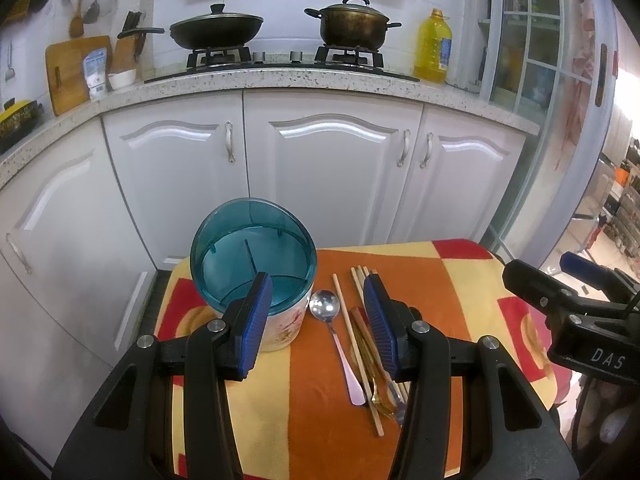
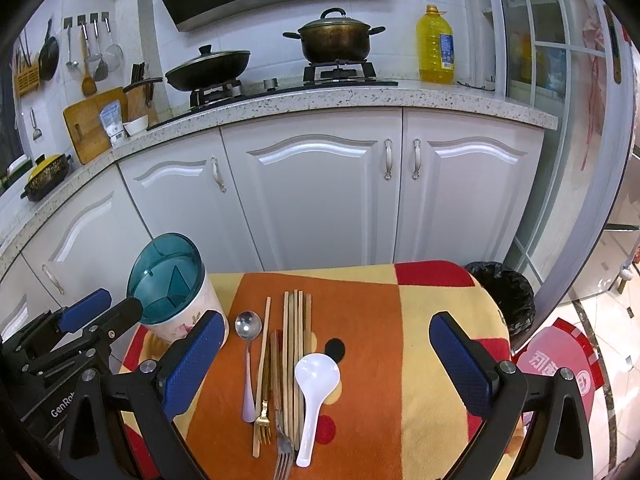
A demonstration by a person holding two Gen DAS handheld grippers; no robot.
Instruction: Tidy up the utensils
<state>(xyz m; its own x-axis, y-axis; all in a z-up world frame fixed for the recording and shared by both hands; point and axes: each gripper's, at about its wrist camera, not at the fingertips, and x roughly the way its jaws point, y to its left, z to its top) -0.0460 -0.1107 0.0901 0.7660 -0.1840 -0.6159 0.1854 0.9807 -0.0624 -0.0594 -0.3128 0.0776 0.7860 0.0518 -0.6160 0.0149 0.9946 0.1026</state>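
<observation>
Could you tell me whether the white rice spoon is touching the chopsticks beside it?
Cannot tell. In the right wrist view the white rice spoon lies right alongside the chopsticks, its bowl edge meeting or overlapping them with no visible gap, but contact isn't plain.

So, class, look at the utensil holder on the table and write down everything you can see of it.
The utensil holder is a round upright tub with a pale, flower-printed outer wall and a translucent teal insert whose ribs split it into compartments. No utensils show inside. It stands at the left rear of the table on the orange and yellow cloth, left of the metal spoon and apart from it. No gripper touches it.
</observation>
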